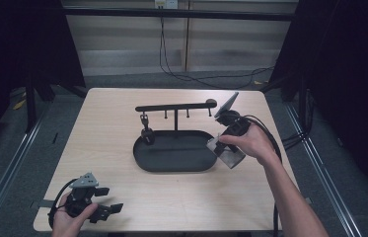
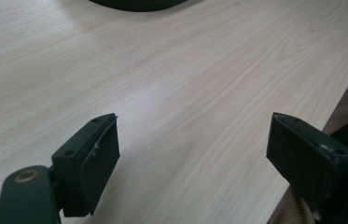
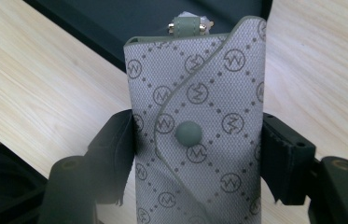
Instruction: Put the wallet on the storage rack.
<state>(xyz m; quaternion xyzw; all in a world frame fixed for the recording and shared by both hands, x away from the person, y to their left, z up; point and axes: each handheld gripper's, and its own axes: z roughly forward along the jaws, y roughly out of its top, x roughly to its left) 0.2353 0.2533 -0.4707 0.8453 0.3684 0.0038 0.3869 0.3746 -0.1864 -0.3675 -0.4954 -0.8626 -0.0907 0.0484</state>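
Observation:
A grey patterned key pouch [image 3: 195,135] with a round snap stands upright between the black jaws of my right gripper [image 3: 197,158], which press on its two sides. In the high view the pouch [image 1: 226,150] hangs at the right end of the black oval tray [image 1: 171,160], under the person's right hand holding the right gripper [image 1: 223,148]. A black hook rack [image 1: 175,106] rises from the tray, with a small dark object [image 1: 147,136] hanging from a hook. My left gripper [image 1: 106,198] rests near the table's front left corner, jaws wide apart over bare wood [image 2: 190,149].
The light wooden table [image 1: 107,123] has dark floor and metal rails around it. Cables trail from both grippers. The table's right edge and tan cloth [image 2: 344,112] appear beside the left gripper's jaw.

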